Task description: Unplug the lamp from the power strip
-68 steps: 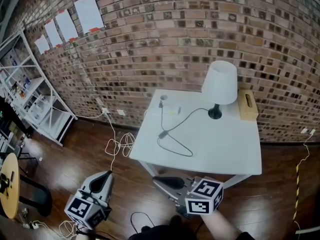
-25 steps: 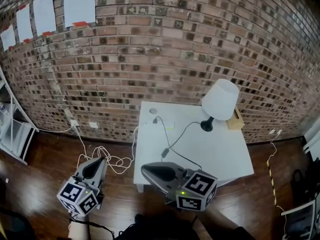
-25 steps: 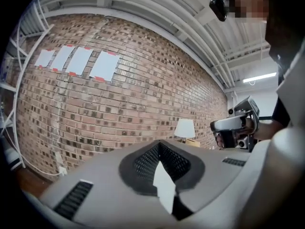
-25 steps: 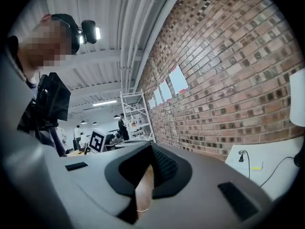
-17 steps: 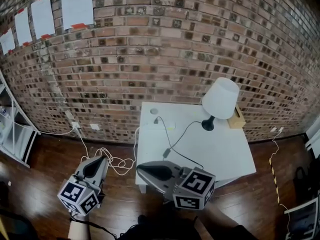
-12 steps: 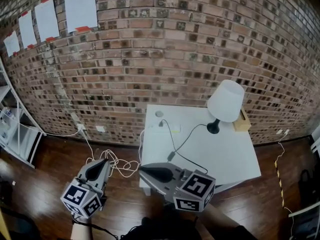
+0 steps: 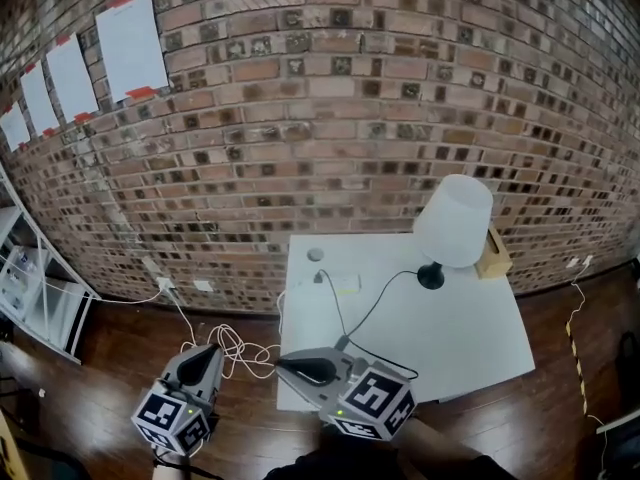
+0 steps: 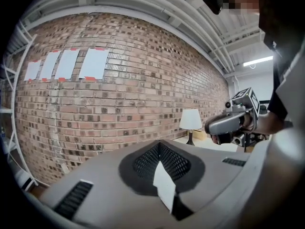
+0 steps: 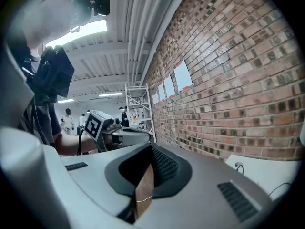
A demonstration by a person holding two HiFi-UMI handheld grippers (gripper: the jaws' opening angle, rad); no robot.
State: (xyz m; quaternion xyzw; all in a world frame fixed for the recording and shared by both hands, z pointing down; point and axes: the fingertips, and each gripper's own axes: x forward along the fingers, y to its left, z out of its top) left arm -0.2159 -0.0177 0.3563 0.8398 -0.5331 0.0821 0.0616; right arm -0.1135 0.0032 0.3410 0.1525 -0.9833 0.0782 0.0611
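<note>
Compared with a second ago, both claws sit lower in the head view. The near edge of the table (image 7: 470, 343) now lies right at the tip of the right claw (image 7: 300, 370), which points toward the wall. The left claw (image 7: 205, 356) hangs off to its left, over the wooden floor and a loose white cable (image 7: 235, 346). I read this as the approach closing in, with the unplugging itself not yet begun.

Each gripper view shows its jaws pressed together with nothing between them, so the right claw must spread before it can take anything.

The power strip (image 7: 342, 283) lies ahead of the right claw on the table's far side, near the brick wall. The lamp's plug (image 7: 320, 276) is still seated in it. The black cord (image 7: 375, 288) loops from there to the lamp (image 7: 455, 223), ahead and to the right.

No brand or legible text shows. The sheets taped to the wall (image 7: 130, 43) are too small to read, and the marker cubes carry only black-and-white patterns.
</note>
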